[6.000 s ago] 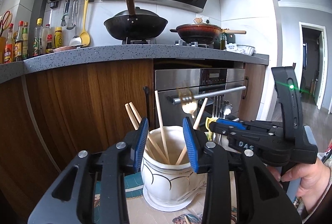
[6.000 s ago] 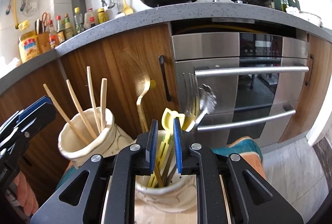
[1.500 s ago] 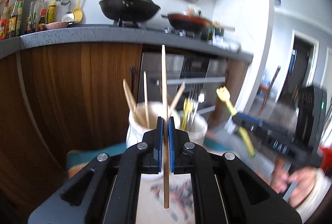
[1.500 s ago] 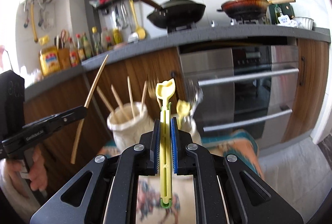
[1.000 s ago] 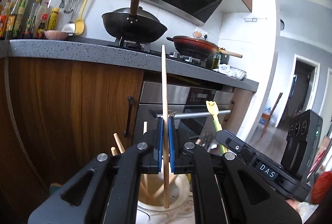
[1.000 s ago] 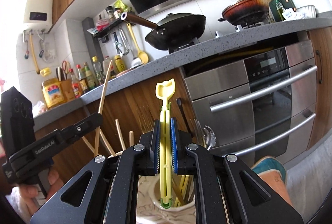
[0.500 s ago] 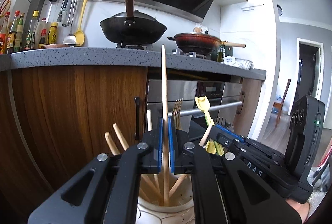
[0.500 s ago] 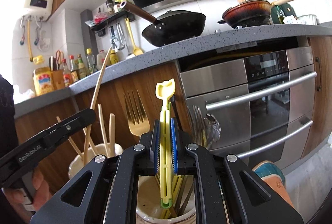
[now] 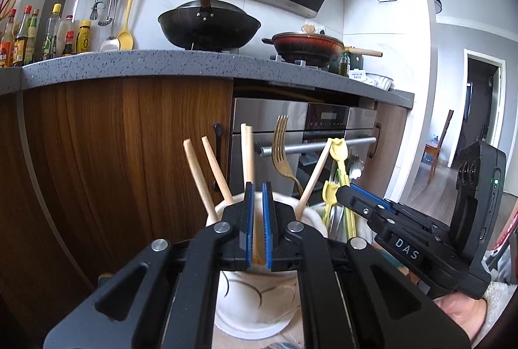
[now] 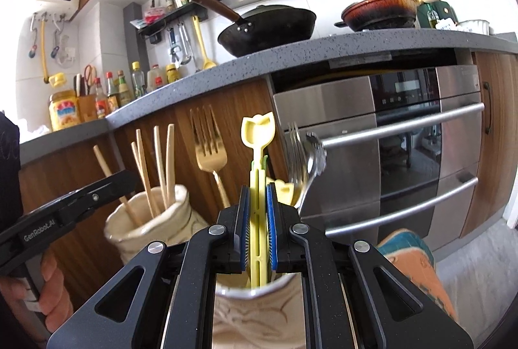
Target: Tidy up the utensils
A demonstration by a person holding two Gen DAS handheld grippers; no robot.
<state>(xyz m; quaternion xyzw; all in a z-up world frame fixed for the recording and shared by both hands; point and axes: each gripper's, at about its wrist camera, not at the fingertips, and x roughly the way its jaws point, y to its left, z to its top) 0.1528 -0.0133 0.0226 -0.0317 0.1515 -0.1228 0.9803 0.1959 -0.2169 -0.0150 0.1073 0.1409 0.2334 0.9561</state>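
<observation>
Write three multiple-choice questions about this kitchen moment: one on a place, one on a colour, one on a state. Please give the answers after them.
1. Where do the loose wooden chopsticks stand?
A. in the cream jar
B. flat on the counter
C. inside the oven

2. What colour is the utensil in the right gripper?
A. red
B. yellow
C. silver

3. How are the fingers of the left gripper?
A. wide open and empty
B. shut on a fork
C. shut on a chopstick

Answers: 1 A, they rise out of the jar's mouth. 2 B, its tulip-shaped top and its stem are yellow. 3 C, the wooden stick runs straight between the two fingers.
</observation>
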